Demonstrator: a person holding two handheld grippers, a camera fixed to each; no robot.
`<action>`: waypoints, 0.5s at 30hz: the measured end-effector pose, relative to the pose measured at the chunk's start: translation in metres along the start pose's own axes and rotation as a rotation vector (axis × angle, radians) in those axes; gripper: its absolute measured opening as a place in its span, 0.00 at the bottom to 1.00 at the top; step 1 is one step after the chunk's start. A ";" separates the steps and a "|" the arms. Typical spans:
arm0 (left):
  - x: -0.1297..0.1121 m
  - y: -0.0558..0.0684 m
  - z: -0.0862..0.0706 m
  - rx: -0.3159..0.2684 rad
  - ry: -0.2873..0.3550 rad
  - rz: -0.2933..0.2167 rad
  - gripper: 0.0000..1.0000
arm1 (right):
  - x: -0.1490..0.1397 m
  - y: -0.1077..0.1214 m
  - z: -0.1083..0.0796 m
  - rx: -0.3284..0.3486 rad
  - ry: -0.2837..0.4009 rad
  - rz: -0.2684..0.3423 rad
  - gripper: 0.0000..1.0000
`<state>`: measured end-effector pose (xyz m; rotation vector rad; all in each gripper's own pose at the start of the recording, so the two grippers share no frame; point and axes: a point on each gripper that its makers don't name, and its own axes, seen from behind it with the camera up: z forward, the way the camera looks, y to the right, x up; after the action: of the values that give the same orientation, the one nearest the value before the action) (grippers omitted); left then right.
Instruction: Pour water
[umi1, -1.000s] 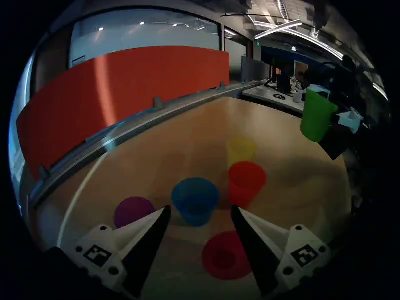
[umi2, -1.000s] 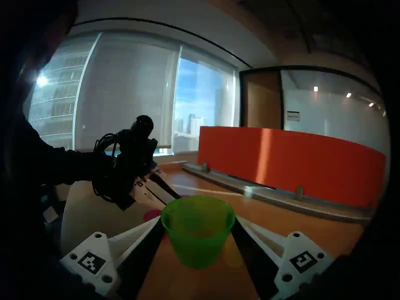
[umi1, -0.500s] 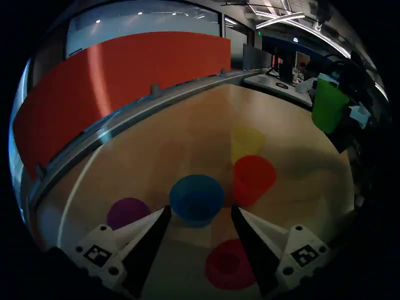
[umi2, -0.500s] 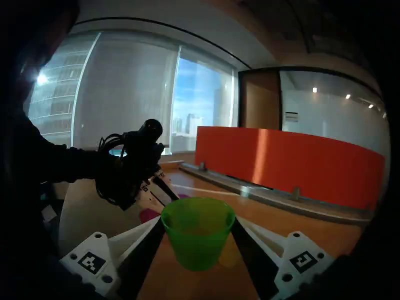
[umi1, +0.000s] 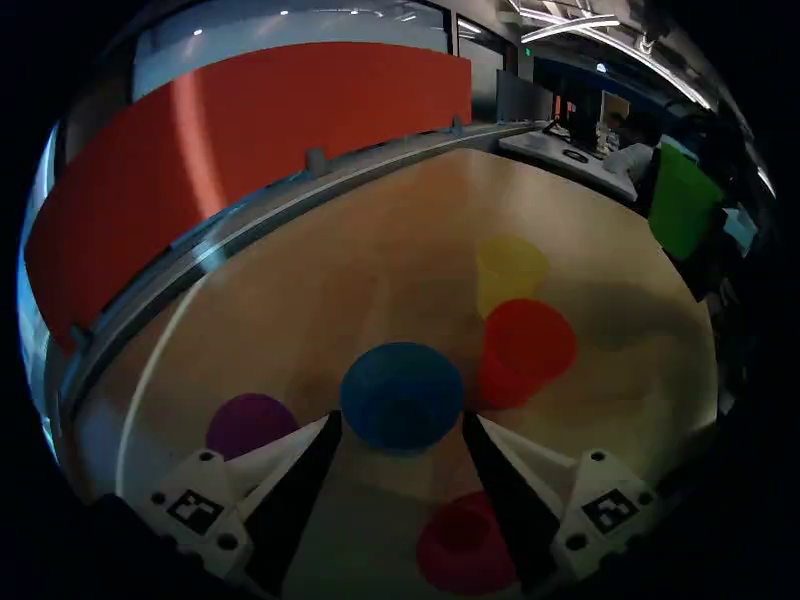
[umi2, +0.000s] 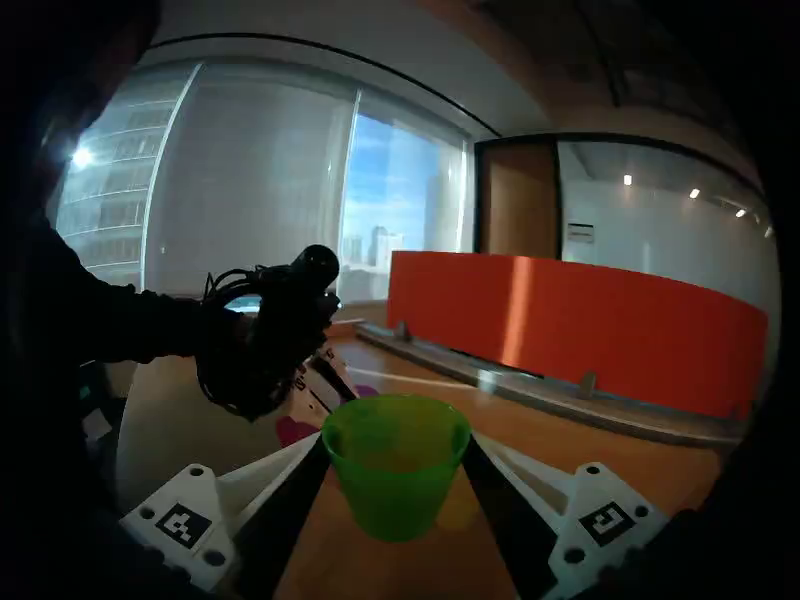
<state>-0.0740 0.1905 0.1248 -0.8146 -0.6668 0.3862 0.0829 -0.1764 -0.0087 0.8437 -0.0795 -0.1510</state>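
Jaws of the left gripper (umi1: 400, 430) stand spread in the left gripper view, with the blue cup (umi1: 402, 392) on the worktop (umi1: 330, 290) just ahead of their tips. The fingers partly hide the purple cup (umi1: 245, 425) and pink cup (umi1: 460, 545). In the right gripper view, the right gripper (umi2: 397, 447) has its jaws pinching the green cup (umi2: 395, 495), whose contents are hard to make out. A dark hand (umi2: 250, 350) sits beyond.

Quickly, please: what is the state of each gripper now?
Left hand-held gripper: open, holding nothing.
Right hand-held gripper: closed on green cup.
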 end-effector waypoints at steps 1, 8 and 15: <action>0.000 -0.001 0.001 0.001 -0.004 -0.002 0.89 | 0.000 0.000 0.000 0.000 -0.001 -0.001 0.92; -0.002 -0.002 0.009 0.001 -0.020 -0.008 0.89 | -0.002 0.000 -0.002 -0.002 -0.005 -0.001 0.92; -0.003 0.000 0.015 0.006 -0.026 -0.010 0.89 | -0.004 -0.001 -0.002 -0.001 -0.008 0.000 0.92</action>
<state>-0.0863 0.1963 0.1311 -0.8017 -0.6933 0.3896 0.0793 -0.1746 -0.0104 0.8424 -0.0868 -0.1545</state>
